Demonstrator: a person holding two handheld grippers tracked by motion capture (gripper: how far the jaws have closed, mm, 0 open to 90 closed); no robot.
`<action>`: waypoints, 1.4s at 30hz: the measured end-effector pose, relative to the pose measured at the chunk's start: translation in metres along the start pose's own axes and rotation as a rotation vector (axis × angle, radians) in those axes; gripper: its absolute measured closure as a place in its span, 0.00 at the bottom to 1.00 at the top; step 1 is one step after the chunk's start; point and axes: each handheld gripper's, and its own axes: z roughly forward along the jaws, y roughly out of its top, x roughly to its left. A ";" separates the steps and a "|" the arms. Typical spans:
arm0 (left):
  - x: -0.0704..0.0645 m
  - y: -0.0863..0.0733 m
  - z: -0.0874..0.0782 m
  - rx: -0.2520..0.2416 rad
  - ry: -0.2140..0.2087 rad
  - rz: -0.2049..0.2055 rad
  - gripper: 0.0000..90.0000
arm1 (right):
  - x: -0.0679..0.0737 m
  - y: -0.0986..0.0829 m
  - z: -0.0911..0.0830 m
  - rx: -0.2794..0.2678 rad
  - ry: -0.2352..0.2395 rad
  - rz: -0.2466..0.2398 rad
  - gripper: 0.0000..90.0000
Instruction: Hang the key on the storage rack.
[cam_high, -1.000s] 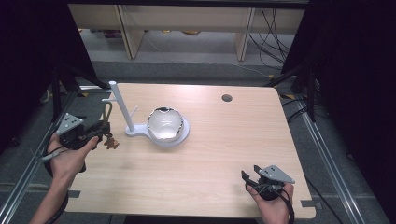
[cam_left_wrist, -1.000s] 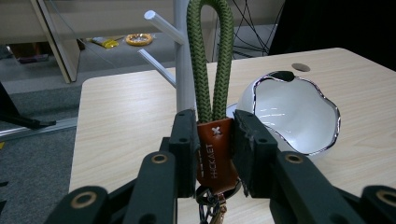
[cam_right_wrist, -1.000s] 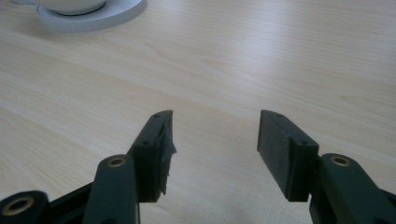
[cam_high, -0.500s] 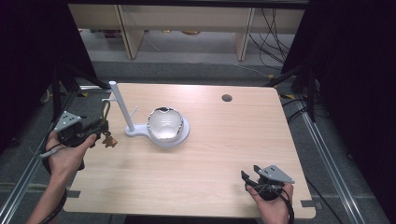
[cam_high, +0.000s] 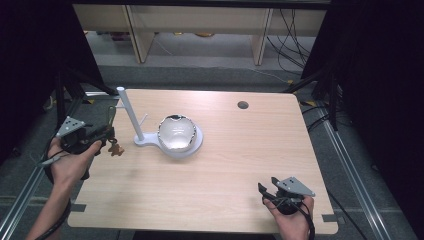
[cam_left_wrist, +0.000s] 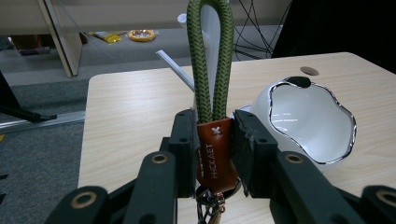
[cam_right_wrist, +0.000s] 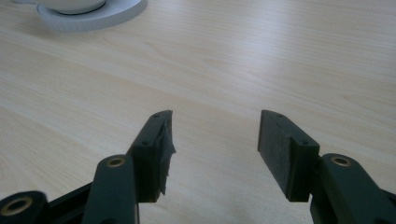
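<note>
- Nearest to us, the right gripper (cam_high: 265, 192) sits well in front of and to the right of the white bowl (cam_high: 176, 133); in the right gripper view its jaws stand wide apart over bare wood, with nothing between them.
- Left of the bowl, we see the left gripper (cam_left_wrist: 214, 144) closed tightly on the brown leather tab (cam_left_wrist: 215, 156) of a keychain; its green braided cord loop (cam_left_wrist: 210, 56) rises upright and a metal clasp (cam_left_wrist: 209, 209) hangs below.
- The bowl rests on the round base of a white stand (cam_high: 192, 146), whose post (cam_high: 129, 114) rises just left of it.
- Beyond it, a cable hole (cam_high: 243, 105) marks the table (cam_high: 220, 170).
</note>
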 end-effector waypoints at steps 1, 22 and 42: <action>0.000 0.000 0.000 -0.001 0.000 -0.003 0.77 | 0.000 0.000 0.000 -0.002 -0.001 -0.003 0.51; 0.009 0.004 0.007 0.011 0.008 -0.023 0.77 | 0.000 0.000 0.000 0.001 -0.002 0.002 0.51; 0.013 0.005 0.015 0.026 0.002 -0.047 0.77 | 0.000 0.000 0.001 -0.008 0.009 0.006 0.50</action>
